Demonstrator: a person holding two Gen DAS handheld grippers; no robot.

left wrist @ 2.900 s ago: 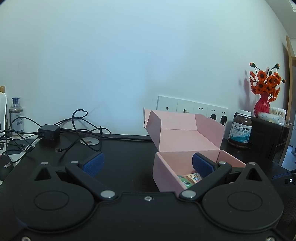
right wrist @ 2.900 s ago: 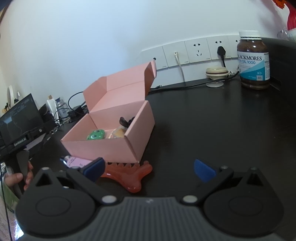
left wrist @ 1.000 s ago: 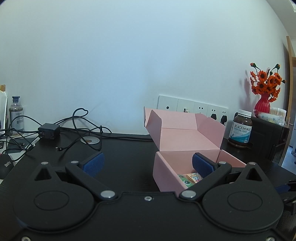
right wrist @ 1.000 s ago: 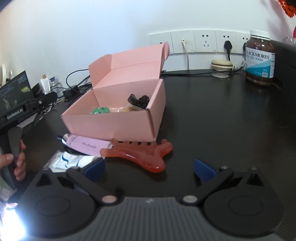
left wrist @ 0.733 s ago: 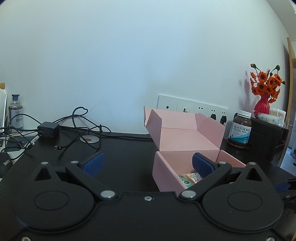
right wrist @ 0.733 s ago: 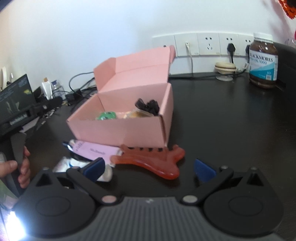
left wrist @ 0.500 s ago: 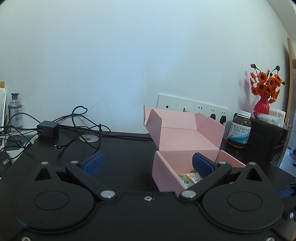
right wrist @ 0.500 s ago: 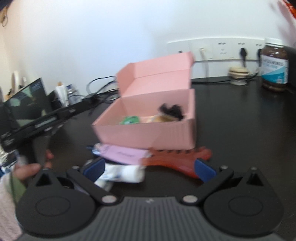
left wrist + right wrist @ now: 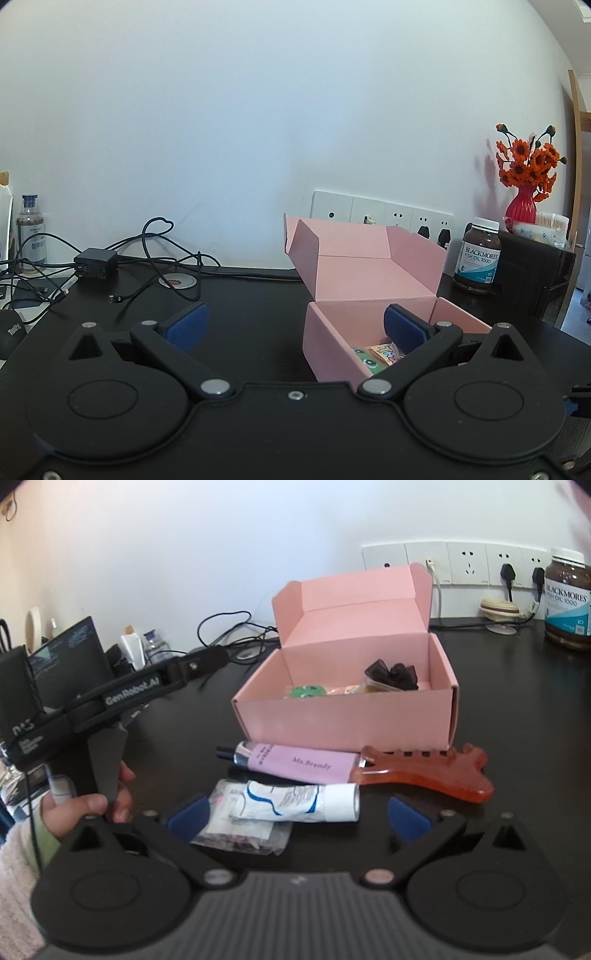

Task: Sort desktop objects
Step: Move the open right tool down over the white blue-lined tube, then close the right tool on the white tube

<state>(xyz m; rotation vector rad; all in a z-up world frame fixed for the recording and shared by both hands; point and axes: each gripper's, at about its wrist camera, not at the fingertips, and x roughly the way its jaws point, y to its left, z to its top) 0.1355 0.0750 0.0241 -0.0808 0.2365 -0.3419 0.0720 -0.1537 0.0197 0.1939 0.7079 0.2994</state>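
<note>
An open pink box (image 9: pixel 347 716) stands on the black desk, also in the left wrist view (image 9: pixel 332 343). It holds a green toy (image 9: pixel 306 691), a snack packet and a dark hair bow (image 9: pixel 391 675). In front of it lie a pink tube (image 9: pixel 295 762), an orange-red comb (image 9: pixel 424 775), a white tube (image 9: pixel 299 800) and a clear sachet (image 9: pixel 240 834). My right gripper (image 9: pixel 297 818) is open just above the white tube. My left gripper (image 9: pixel 293 325) is open and empty beside the box's left wall.
A brown supplement bottle (image 9: pixel 567 598) stands at the right by the wall sockets (image 9: pixel 454 563). Cables and a black charger (image 9: pixel 95 264) lie at the back left. A red vase of orange flowers (image 9: pixel 524 184) sits on a black cabinet. The left gripper's body (image 9: pixel 110 698) and hand show at the left.
My right gripper has swung left and pulled back, bringing the white tube and sachet between its fingers. The left gripper has hardly moved.
</note>
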